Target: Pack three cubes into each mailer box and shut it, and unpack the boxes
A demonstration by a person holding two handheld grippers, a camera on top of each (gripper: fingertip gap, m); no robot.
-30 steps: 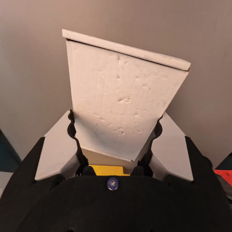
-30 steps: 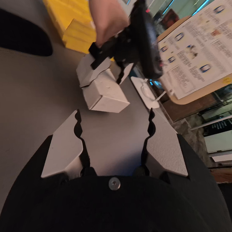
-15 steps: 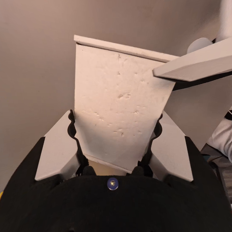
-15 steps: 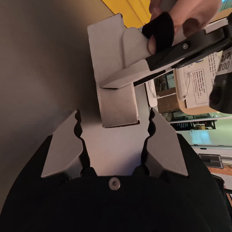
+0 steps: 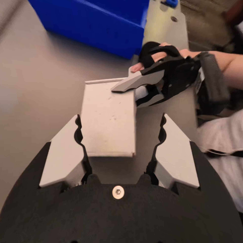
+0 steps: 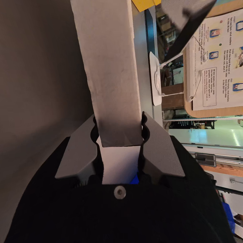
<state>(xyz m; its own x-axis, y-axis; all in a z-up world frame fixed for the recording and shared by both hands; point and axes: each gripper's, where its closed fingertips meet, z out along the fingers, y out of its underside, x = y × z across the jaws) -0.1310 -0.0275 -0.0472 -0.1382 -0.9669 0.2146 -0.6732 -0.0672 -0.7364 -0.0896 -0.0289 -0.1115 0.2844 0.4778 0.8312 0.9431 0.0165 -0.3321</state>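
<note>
Here, at far left, grey table (image 5: 32, 85), then a blue bin (image 5: 92, 22) at the back. White mailer box (image 5: 109, 118), closed, no print legible on it, sits just ahead of the left gripper (image 5: 120, 115), whose fingers are spread wide and hold nothing. To the right, the right gripper (image 6: 119, 116) is clamped on the box's end, hand (image 5: 161, 57) behind it. Further right stands a printed instruction sheet (image 6: 215, 59) on a wooden board.
</note>
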